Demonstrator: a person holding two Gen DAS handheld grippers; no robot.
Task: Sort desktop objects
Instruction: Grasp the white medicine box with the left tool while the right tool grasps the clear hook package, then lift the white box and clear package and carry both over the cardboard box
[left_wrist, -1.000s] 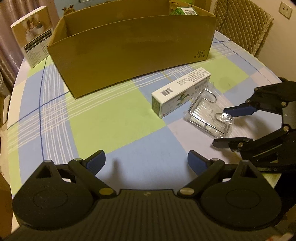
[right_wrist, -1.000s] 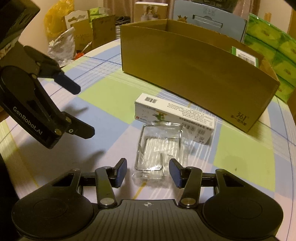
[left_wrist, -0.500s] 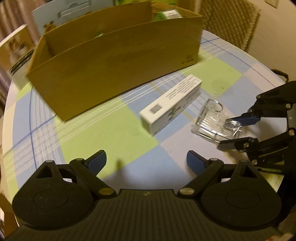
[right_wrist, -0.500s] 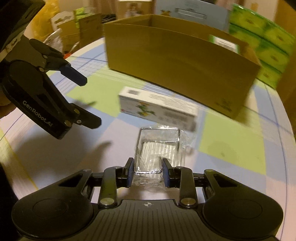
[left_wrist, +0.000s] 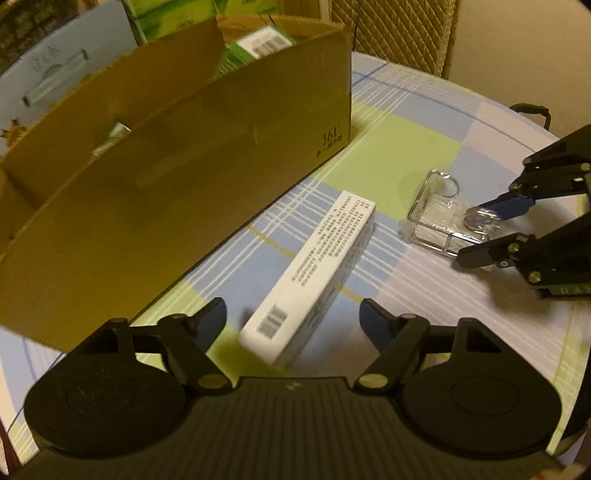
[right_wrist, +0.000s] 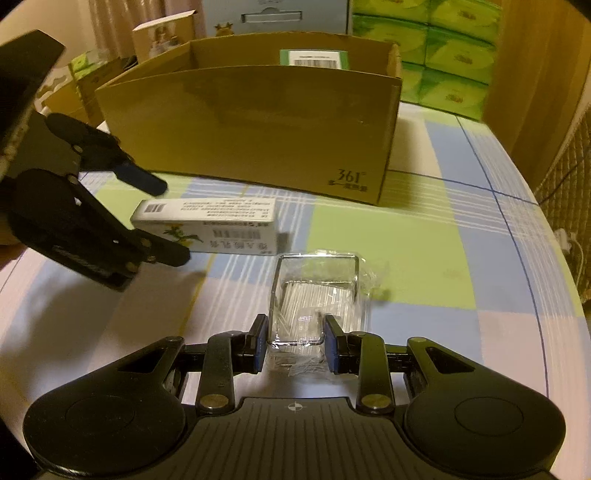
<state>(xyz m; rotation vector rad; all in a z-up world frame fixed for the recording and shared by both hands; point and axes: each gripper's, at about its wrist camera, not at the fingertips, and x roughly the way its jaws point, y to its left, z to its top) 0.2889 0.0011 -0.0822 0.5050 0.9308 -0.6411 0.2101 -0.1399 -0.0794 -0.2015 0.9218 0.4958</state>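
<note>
The right tongs were clamped on the clear packet lying on the bench, seemingly for lifting into the cardboard box; the left tongs stood apart, straddling the white carton.

The tall front wall of the cardboard box closes off the far side of the table; its open top is free from above. The white carton lies near that wall, leaving a narrow strip of checked tablecloth between them. The left gripper straddles the carton's barcode end with room on both sides. The right gripper pinches the clear plastic packet, which lies just beside the carton, possibly touching. Right of the packet the cloth lies bare to the table edge.
</note>
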